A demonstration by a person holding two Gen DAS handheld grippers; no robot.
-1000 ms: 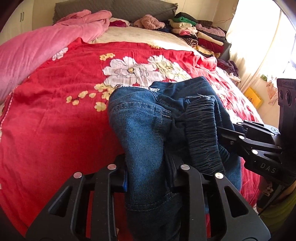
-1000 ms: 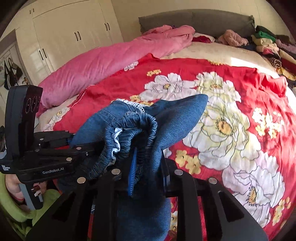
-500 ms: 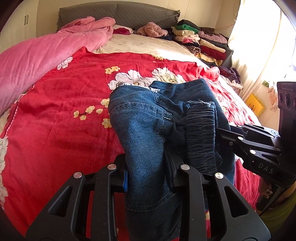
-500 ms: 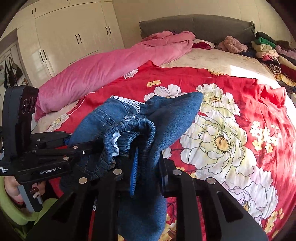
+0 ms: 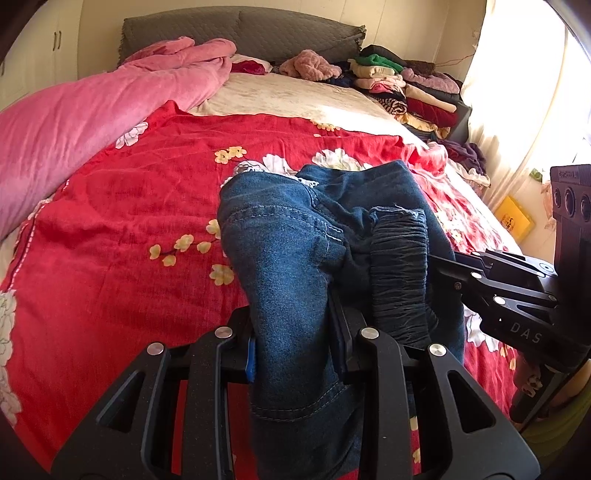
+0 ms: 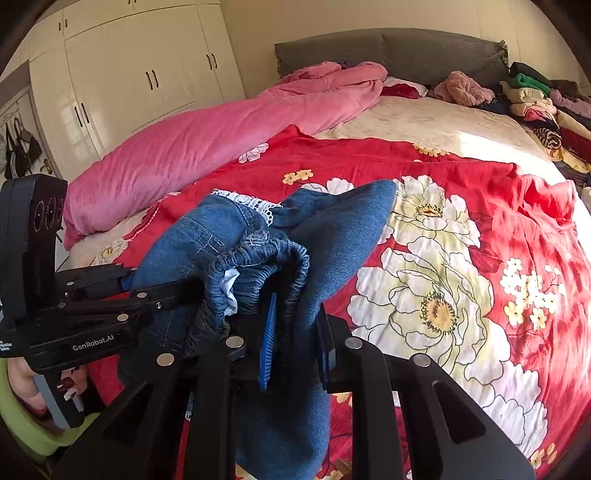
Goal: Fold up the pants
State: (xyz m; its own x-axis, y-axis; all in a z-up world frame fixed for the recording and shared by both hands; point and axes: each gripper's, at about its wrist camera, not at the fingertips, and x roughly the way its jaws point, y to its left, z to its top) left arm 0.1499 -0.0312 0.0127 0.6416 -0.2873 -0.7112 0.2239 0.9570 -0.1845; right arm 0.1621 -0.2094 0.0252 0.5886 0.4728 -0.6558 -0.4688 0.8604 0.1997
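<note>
Your left wrist cam sits right behind the left gripper, tilted down across the bed toward the headboard, window side on its right. Your right wrist cam does the same behind the right gripper, wardrobe on its left. Both are super close to the jeans and share the red floral cover, the pink blanket, and each other's gripper.
</note>
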